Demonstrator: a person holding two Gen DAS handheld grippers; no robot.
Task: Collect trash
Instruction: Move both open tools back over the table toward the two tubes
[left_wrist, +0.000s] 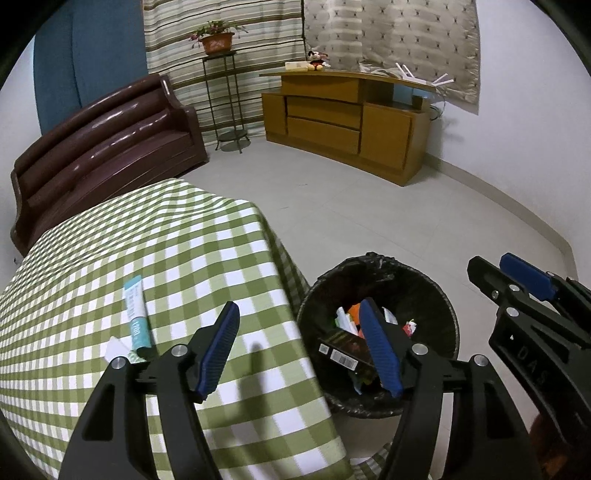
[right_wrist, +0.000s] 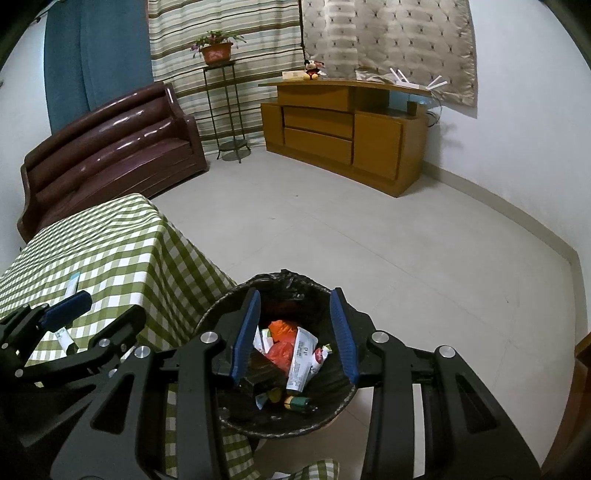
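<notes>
Both tongs released: right gripper (right_wrist: 295, 295) over the bin (right_wrist: 221, 413), left gripper (left_wrist: 299, 308) at the table (left_wrist: 92, 258) edge beside it. Only the left view shows the tube (left_wrist: 136, 317) whole.

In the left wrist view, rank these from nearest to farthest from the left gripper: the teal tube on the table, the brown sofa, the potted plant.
From the left gripper:
1. Teal tube, lying on the checked tablecloth just left of the fingers.
2. Brown sofa, beyond the table's far edge, on the left.
3. Potted plant, on the tall metal stand against the striped curtain.
</notes>
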